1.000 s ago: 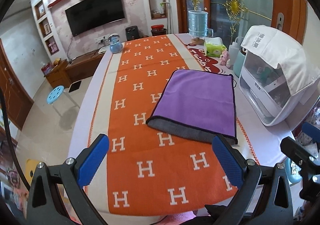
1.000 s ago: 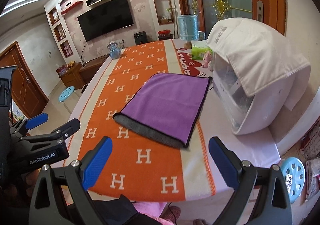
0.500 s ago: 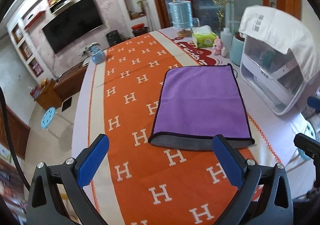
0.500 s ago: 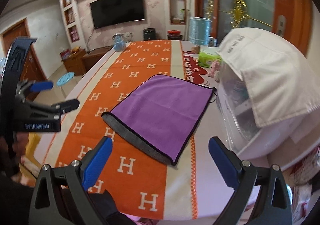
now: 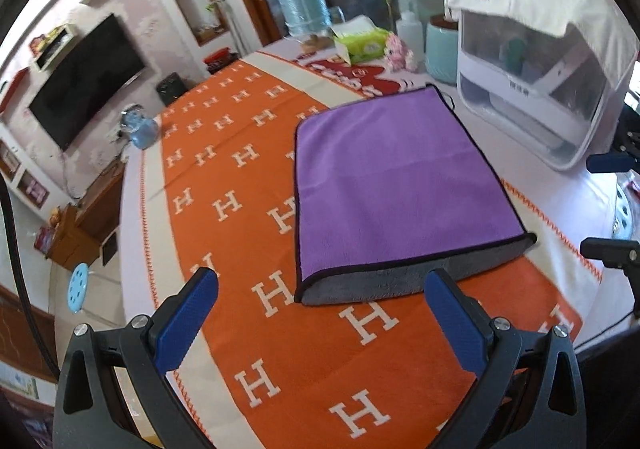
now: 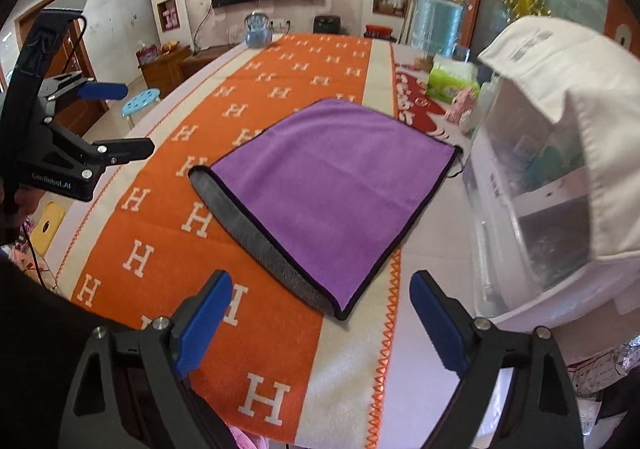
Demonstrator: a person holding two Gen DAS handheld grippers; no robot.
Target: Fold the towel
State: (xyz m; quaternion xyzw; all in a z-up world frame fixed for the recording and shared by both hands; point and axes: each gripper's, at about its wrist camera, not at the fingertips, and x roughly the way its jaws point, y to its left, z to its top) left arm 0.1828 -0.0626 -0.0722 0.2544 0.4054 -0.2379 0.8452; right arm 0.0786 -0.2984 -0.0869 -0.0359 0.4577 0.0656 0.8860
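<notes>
A purple towel [image 5: 392,185] with a grey underside and black trim lies folded in half on the orange H-patterned tablecloth [image 5: 248,329]; its grey lower layer sticks out along the near edge. It also shows in the right wrist view [image 6: 340,193]. My left gripper [image 5: 324,309] is open and empty, just short of the towel's near left corner. My right gripper [image 6: 324,309] is open and empty, just short of the near right corner. The left gripper also shows at the left of the right wrist view [image 6: 112,117].
A white appliance with a cloth over it [image 5: 532,65] stands right of the towel, also in the right wrist view [image 6: 560,177]. A green tissue pack [image 5: 362,43], a pink toy, bottles and a blue roll [image 5: 302,3] stand at the far end. A blue stool [image 5: 78,287] stands on the floor left.
Both grippers have moved forward and down toward the towel's near edge, the left one swinging right. The towel has not moved. Both stay open.
</notes>
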